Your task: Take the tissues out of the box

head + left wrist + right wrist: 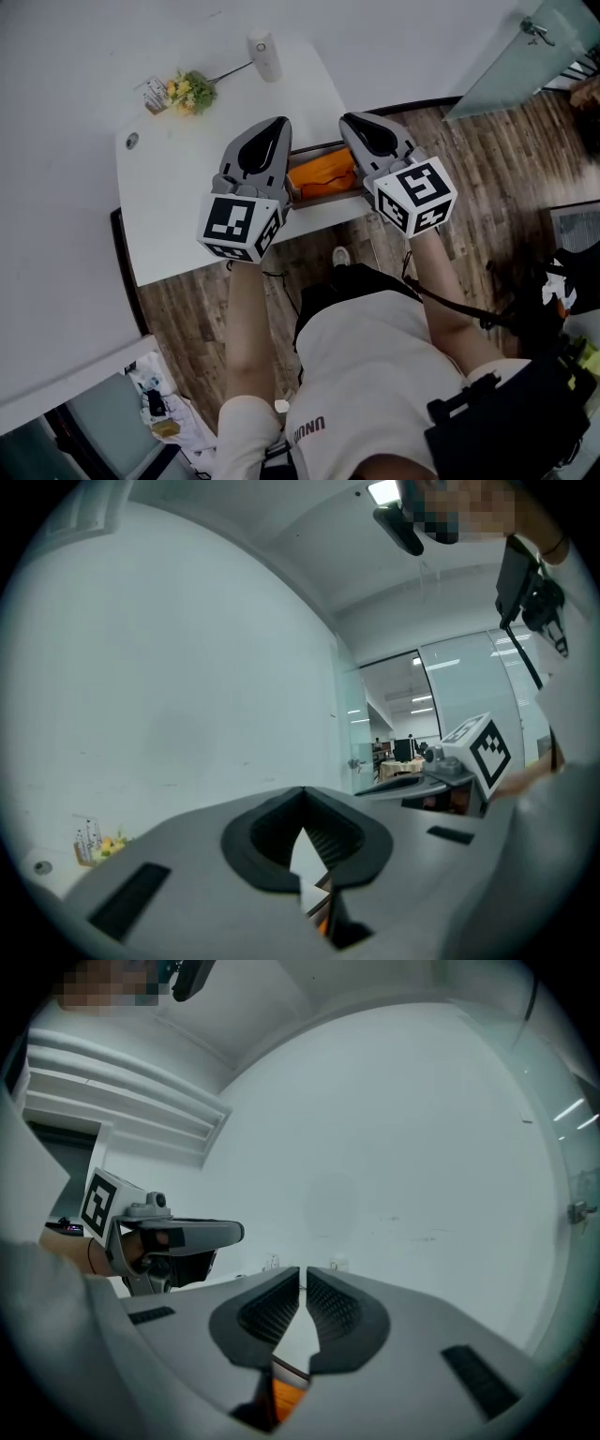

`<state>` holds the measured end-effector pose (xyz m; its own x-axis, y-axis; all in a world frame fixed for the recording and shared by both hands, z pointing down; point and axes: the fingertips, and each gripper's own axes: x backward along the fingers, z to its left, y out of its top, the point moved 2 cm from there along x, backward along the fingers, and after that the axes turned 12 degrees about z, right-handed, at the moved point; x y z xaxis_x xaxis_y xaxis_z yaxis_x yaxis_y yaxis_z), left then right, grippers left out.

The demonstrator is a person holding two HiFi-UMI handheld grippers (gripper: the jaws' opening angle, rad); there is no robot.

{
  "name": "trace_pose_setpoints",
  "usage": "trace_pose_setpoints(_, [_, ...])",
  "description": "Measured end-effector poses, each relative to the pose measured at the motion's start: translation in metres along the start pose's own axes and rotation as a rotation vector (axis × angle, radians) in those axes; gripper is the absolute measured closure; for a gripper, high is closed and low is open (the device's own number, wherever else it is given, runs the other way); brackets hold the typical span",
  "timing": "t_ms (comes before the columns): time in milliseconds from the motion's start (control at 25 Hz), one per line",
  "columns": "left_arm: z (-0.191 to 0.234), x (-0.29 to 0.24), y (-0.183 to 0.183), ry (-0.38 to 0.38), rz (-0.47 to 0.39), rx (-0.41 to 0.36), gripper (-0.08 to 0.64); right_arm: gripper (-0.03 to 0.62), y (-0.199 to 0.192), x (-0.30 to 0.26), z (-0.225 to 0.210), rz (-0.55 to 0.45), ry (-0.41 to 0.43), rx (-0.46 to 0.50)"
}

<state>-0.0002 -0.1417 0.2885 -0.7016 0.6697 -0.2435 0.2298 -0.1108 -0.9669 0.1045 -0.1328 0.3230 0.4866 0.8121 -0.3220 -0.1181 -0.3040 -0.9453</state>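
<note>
Two grey hand-held grippers hang side by side over the near edge of a white table surface [183, 192], each carried on a bare forearm and bearing a cube with black-and-white square markers at its rear. The left gripper [278, 124] points away from the person, and its own view shows its dark ribbed jaws clenched, the tips meeting with nothing caught between them. The right gripper [349, 119] sits just beside it, its jaws also drawn together with only a hairline slit between the tips, and they are empty too. Between and below the two grippers, at the near edge of the surface, lies the orange tissue box with a dark brown rim [322, 175]. Its ends are partly covered by the gripper bodies, and neither gripper touches it as far as can be made out. A sliver of its orange shows beneath the jaws in both gripper views. No loose tissue can be made out. Farther back, well apart from the box, a small bunch of yellow and green flowers [190, 92] lies near the wall, and a white upright cylinder [265, 56] stands by it. Brown wooden floor [469, 169] runs below the surface.
</note>
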Motion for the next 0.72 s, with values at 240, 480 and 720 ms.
trace_pose_setpoints(240, [0.0, -0.007, -0.005, 0.008, 0.014, -0.001, 0.548, 0.569, -0.007, -0.007, -0.002, 0.027, 0.048, 0.038])
trace_pose_setpoints(480, [-0.002, -0.01, -0.007, 0.009, 0.014, 0.002, 0.548, 0.569, -0.014, -0.011, -0.004, 0.052, 0.095, 0.057])
trace_pose_setpoints(720, [0.002, -0.014, -0.012, 0.004, 0.016, 0.007, 0.546, 0.569, -0.018, -0.02, -0.001, 0.053, 0.155, 0.064])
